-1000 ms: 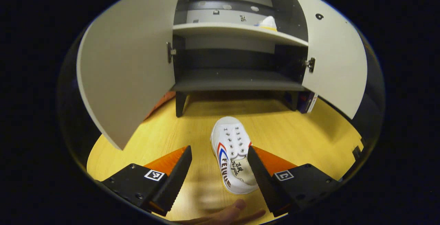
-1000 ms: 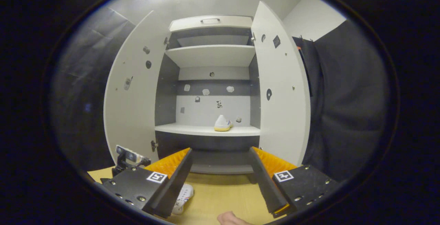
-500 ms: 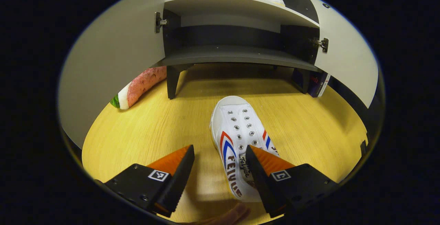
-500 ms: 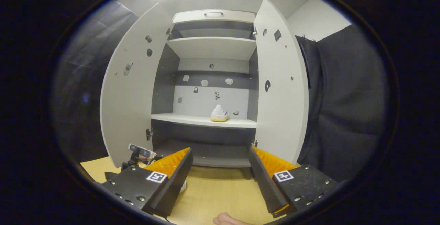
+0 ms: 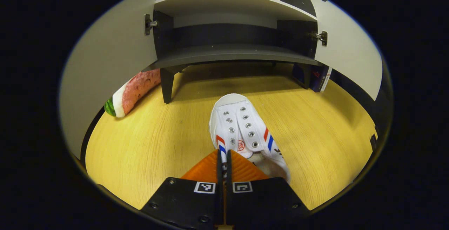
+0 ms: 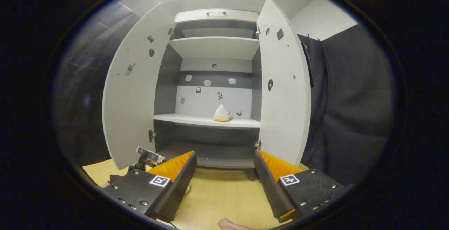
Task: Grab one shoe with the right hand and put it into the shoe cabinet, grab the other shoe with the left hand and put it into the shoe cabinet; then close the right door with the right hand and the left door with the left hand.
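Shoe sidewall sits clenched in my left gripper, right gripper released, so I'd lift level toward the shelf at 12 o'clock.

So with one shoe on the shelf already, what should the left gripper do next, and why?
Probably lift the white shoe off the wooden floor toward the open shoe cabinet. The left gripper looks closed on the shoe's side wall near the heel, though the pinch itself is partly hidden. The other shoe already sits on the shelf, and the right gripper is open and empty.
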A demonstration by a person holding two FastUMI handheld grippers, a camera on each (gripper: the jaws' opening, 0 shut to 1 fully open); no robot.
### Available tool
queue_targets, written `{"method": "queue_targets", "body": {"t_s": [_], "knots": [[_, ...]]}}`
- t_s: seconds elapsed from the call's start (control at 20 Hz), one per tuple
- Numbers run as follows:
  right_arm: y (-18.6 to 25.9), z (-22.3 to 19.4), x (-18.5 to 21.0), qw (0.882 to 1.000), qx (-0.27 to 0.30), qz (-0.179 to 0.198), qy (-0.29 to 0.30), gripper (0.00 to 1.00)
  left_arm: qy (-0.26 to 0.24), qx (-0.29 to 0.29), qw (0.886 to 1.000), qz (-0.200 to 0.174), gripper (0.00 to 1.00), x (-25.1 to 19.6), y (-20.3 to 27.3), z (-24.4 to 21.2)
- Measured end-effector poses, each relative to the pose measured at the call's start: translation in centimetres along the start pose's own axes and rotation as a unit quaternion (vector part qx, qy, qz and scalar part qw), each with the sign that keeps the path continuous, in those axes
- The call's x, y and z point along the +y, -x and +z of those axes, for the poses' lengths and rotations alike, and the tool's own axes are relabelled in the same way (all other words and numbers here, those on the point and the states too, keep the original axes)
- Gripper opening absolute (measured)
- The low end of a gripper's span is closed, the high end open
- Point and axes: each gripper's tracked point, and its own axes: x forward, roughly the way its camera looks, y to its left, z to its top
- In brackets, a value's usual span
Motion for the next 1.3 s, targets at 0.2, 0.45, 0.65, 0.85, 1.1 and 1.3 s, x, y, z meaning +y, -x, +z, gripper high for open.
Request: {"method": "queue_targets", "body": {"t_s": [0.2, 0.45, 0.65, 0.85, 1.1, 1.3], "knots": [[1.0, -0.2, -0.5, 1.000, 0.001, -0.004, 0.002, 0.97, -0.014, -0.014, 1.000, 0.012, 0.01, -0.4, 2.7, 0.6], [1.4, -0.8, -1.4, 1.000, 0.004, -0.013, -0.003, 0.97, -0.030, -0.048, 0.998, 0.011, 0.01, -0.7, 7.2, 3.5], [1.6, -1.3, -2.4, 1.000, 0.007, -0.022, -0.008, 0.98, -0.054, -0.108, 0.993, 0.016, 0.01, -1.1, 11.8, 8.0], [2.3, -1.8, -3.1, 1.000, 0.005, -0.024, -0.010, 0.97, -0.059, -0.174, 0.983, 0.011, 0.01, -1.9, 16.6, 14.1], [3.3, -2.2, -3.1, 1.000, 0.002, -0.014, -0.007, 0.98, -0.067, -0.244, 0.967, 0.018, 0.00, -1.9, 21.0, 22.0], [4.0, -2.1, -3.2, 1.000, -0.004, -0.001, -0.016, 0.97, -0.062, -0.279, 0.958, 0.028, 0.00, -1.7, 22.7, 29.0]]}}
